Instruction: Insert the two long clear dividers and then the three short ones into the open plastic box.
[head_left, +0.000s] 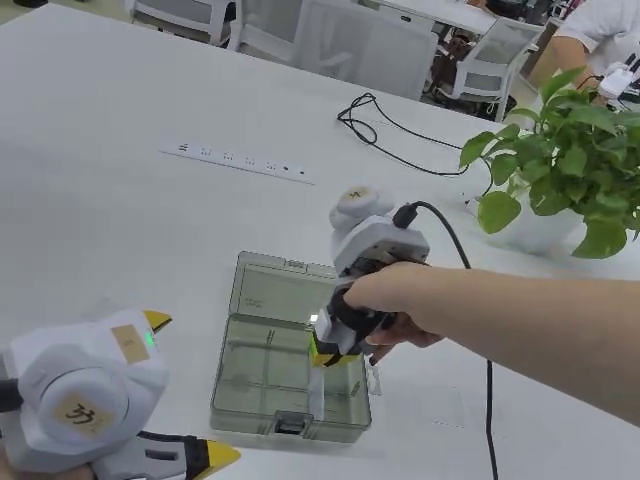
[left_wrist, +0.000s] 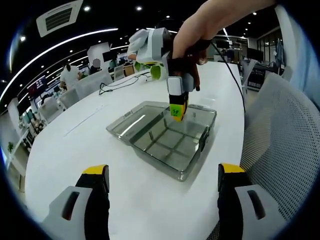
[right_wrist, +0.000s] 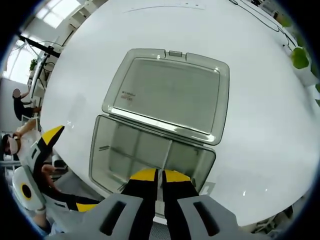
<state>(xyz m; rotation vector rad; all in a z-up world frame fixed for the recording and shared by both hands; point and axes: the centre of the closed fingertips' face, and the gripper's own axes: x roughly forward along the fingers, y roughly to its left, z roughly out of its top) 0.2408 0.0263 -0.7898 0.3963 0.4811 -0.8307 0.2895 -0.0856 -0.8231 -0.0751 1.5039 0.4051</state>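
Both fingers of the right gripper (head_left: 335, 352) clamp a clear divider (head_left: 317, 390) upright inside the open box (head_left: 222, 370), near the tabletop (head_left: 120, 200) front edge; the left gripper (head_left: 190, 390) hovers beside the box, fingers apart.

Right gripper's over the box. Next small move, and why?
Probably ease the right gripper straight down a little. It is shut on a clear divider held upright, and the divider's lower end reaches into the open box, so a short downward push should seat it before the jaws let go.
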